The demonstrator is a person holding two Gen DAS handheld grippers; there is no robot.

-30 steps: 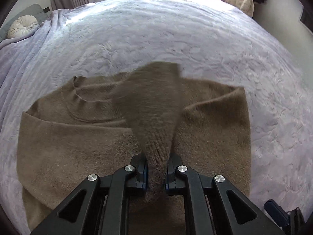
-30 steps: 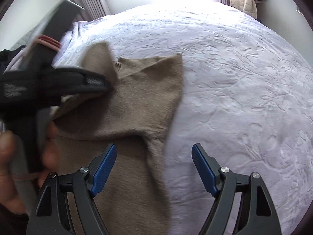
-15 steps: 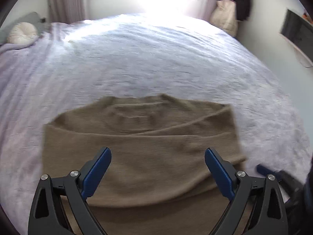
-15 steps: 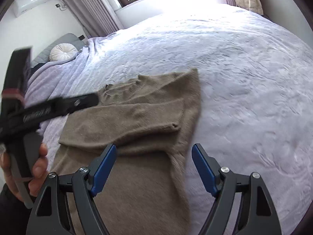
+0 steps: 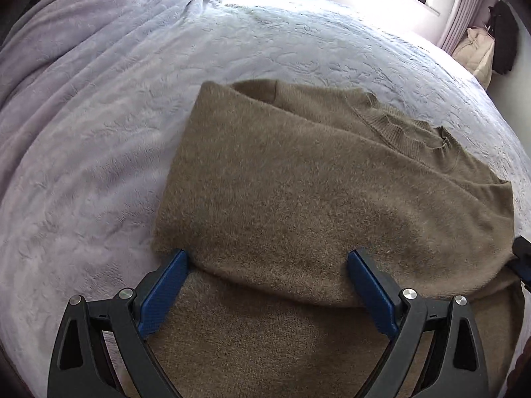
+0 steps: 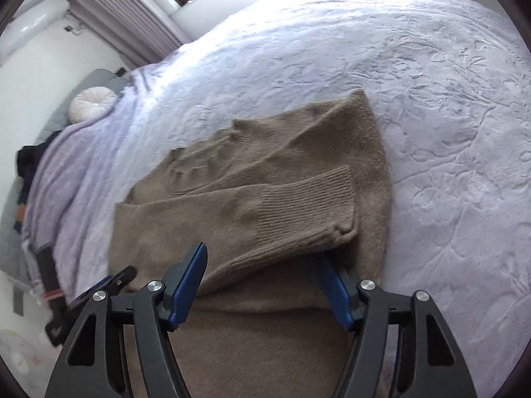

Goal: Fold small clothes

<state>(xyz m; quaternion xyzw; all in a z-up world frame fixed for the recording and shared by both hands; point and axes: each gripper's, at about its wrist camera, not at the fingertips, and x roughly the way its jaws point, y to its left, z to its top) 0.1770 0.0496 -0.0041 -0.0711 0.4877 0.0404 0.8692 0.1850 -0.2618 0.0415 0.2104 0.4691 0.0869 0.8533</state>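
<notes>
A brown knit sweater [image 5: 298, 179] lies flat on the bed with both sleeves folded across its body; its collar [image 5: 398, 126] points away from me. In the right wrist view the sweater [image 6: 265, 172] shows a ribbed cuff [image 6: 305, 205] lying on top. My left gripper [image 5: 265, 285] is open, low over the sweater's near left part, its jaws astride the folded sleeve edge. My right gripper [image 6: 262, 282] is open over the near right part, with the cuffed sleeve's edge between its jaws. Neither holds cloth.
The bed has a pale lilac embossed cover [image 5: 99, 132] reaching well beyond the sweater. A round cushion [image 6: 93, 104] lies at the head. A window and curtains [image 6: 132, 16] are behind. Bags [image 5: 474, 49] stand by the far wall.
A second ago my left gripper was shut on a sleeve, carrying it across the sweater. It has let go and opened, and the sleeve lies folded. Both grippers have moved lower and closer to the sweater.
</notes>
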